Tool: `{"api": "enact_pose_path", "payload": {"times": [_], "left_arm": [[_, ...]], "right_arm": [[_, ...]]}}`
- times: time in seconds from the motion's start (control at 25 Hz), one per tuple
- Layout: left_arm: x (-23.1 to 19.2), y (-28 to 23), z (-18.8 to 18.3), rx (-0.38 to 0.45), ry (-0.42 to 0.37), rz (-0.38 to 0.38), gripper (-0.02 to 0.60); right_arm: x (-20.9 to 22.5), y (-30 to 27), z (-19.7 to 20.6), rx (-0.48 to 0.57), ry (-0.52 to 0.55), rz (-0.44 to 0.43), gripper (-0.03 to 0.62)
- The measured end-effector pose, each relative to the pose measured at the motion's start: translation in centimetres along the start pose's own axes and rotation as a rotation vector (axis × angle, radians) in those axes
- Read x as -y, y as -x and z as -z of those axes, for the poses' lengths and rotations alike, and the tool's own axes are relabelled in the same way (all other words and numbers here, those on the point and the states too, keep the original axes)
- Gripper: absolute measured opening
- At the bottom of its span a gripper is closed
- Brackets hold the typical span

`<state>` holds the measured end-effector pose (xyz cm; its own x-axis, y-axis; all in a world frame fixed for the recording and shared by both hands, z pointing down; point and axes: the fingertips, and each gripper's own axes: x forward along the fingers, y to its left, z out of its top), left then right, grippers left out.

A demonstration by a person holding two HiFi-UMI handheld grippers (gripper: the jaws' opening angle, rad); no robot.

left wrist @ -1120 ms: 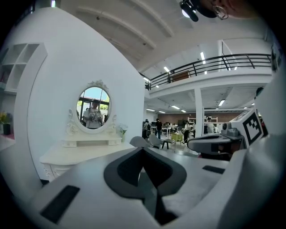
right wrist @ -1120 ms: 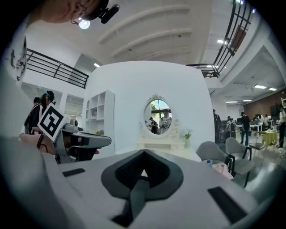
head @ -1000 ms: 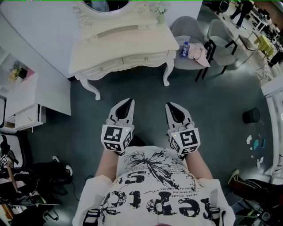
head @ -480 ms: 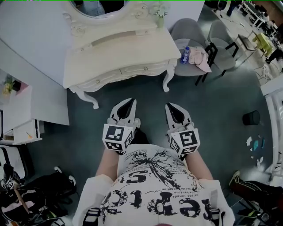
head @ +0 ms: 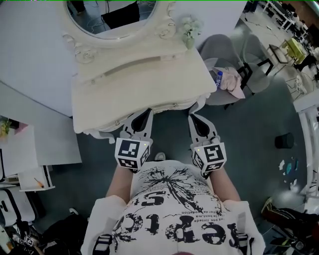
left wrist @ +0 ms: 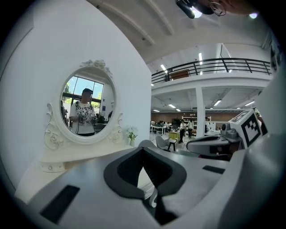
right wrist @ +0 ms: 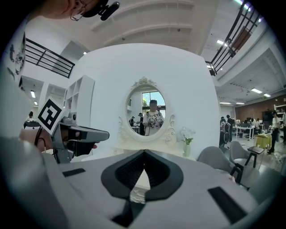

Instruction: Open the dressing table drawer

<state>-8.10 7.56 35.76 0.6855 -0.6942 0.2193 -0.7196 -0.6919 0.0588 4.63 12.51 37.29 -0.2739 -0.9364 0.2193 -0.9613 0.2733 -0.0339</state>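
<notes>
The cream dressing table (head: 144,79) with its oval mirror (head: 112,15) fills the top of the head view. Only a thin strip of its carved drawer front (head: 169,106) shows under the tabletop's edge. My left gripper (head: 148,111) and right gripper (head: 191,117) point at that front edge side by side, tips just short of it, both shut and holding nothing. In the left gripper view the left gripper (left wrist: 143,147) faces the mirror (left wrist: 87,107). In the right gripper view the right gripper (right wrist: 144,152) has the mirror (right wrist: 149,109) straight ahead.
A small flower vase (head: 189,30) stands on the table's right back corner. Grey chairs (head: 224,55) with a pink cloth (head: 233,79) and a bottle (head: 219,77) crowd the table's right side. A white shelf unit (head: 20,159) is at the left, a black bin (head: 284,141) at the far right.
The person has walked up to the dressing table. It now lies much nearer, and both gripper tips have come up to its front edge. Both grippers stay shut.
</notes>
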Motion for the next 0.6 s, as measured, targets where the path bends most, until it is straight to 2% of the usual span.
{"api": "enact_pose_path", "payload": {"times": [0.16, 0.32, 0.48, 0.6], "left_arm": [[-4.7, -2.7, -0.9, 0.008, 0.022, -0.012, 0.006], [-7.6, -5.2, -1.1, -0.003, 0.029, -0.031, 0.006], [-10.0, -8.5, -1.0, 0.000, 0.042, -0.077, 0.006], [-11.7, -11.4, -1.3, 0.011, 0.055, -0.133, 0.006]], "right_arm": [[0.8, -5.3, -0.9, -0.012, -0.023, 0.009, 0.015], [2.2, -9.7, -1.5, -0.034, -0.005, -0.004, 0.015], [4.9, -14.7, -1.5, -0.041, 0.028, -0.047, 0.015], [7.0, -18.8, -1.5, -0.049, 0.039, -0.114, 0.015]]}}
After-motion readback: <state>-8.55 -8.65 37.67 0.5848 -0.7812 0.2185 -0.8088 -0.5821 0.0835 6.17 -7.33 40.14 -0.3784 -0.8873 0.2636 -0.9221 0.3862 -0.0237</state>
